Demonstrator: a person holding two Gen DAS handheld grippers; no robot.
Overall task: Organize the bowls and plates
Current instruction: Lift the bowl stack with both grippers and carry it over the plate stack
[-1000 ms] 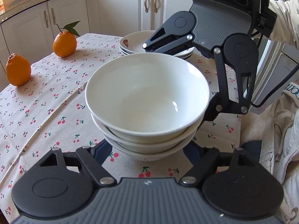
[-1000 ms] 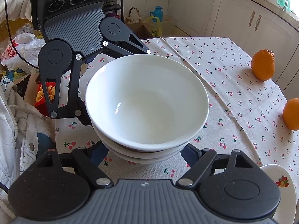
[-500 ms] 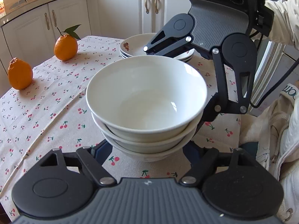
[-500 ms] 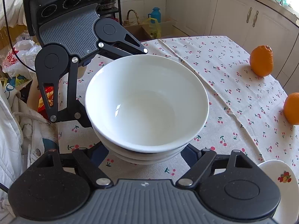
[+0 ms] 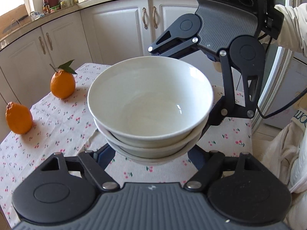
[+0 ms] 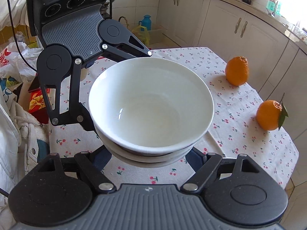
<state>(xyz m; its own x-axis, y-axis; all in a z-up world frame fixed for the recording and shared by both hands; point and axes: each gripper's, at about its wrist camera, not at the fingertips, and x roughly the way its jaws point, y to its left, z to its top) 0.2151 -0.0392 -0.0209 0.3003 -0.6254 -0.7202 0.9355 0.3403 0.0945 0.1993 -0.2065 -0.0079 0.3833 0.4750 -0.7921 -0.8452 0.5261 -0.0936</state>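
Note:
A stack of three white bowls (image 5: pixel 151 103) hangs in the air above the cherry-print tablecloth (image 5: pixel 57 124). My left gripper (image 5: pixel 151 158) is shut on the stack's near side, its blue fingertips (image 5: pixel 104 156) tucked under the bottom bowl. Opposite it, a finger (image 5: pixel 172 42) of my right gripper reaches along the far rim. In the right wrist view the bowl stack (image 6: pixel 151 105) fills the middle, with my right gripper (image 6: pixel 151 160) shut on its lower bowl from either side. The plates are hidden behind the bowls.
Two oranges (image 5: pixel 62 85) (image 5: pixel 18 118) sit on the table's left part; in the right wrist view the oranges (image 6: pixel 237 71) (image 6: pixel 269 115) lie to the right. White cabinets (image 5: pixel 115 28) stand behind. A person's sleeve (image 5: pixel 291 28) and white jacket (image 5: pixel 287 153) are at right.
Both grippers have risen together with the bowl stack, which now hangs clear of the table. The plate stack behind the bowls has dropped out of sight.

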